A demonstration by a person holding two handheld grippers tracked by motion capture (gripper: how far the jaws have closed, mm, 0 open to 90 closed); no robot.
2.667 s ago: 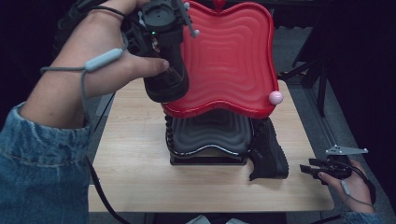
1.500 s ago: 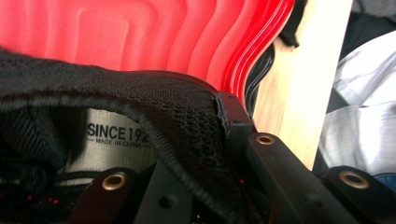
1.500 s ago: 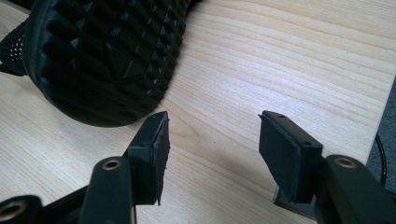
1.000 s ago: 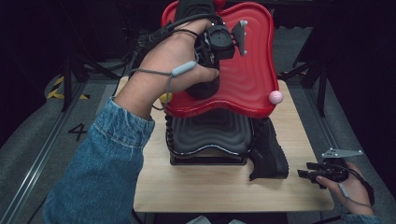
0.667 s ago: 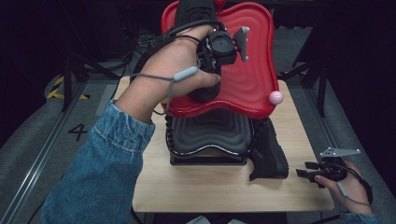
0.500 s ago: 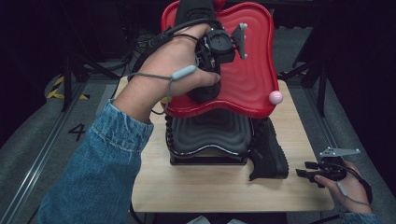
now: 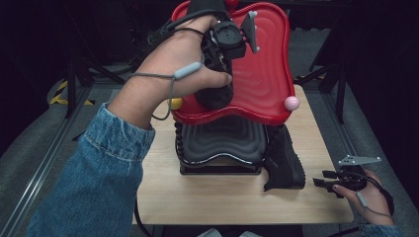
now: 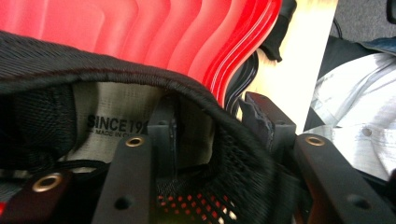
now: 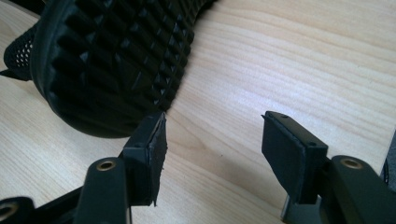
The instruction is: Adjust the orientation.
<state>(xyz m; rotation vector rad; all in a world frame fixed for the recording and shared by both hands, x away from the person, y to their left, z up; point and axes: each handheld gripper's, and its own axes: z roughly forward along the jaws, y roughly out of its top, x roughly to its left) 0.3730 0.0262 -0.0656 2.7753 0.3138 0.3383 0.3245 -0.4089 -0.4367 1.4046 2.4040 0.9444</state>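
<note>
While my left tongs (image 8: 219, 126) hang over the red tray (image 7: 267, 64) at the far end of the surface (image 7: 207, 197), their jaws have just been opening and now stand apart around the collar of a black shoe (image 8: 140, 93). One pad sits inside the shoe's opening beside the printed tongue label, the other outside the mesh wall; neither seems to press, so the shoe is released. In the high view that shoe (image 7: 215, 96) shows as a dark shape under my left hand (image 7: 188, 74), lying in the red tray. The tray rests on a stack of black trays (image 7: 222, 143) in the middle of the surface. A pink ball (image 7: 291, 102) sits at the tray's near right edge, and something yellow (image 7: 175, 103) peeks out at its left side.

My right tongs (image 7: 328, 181) are low at the near right edge of the surface, jaws wide apart and holding nothing. Just left of them lies a second black shoe (image 7: 284, 165), against the tray stack; in the right gripper view its studded sole (image 9: 116, 60) is close to one pad, whether touching I cannot tell.
</note>
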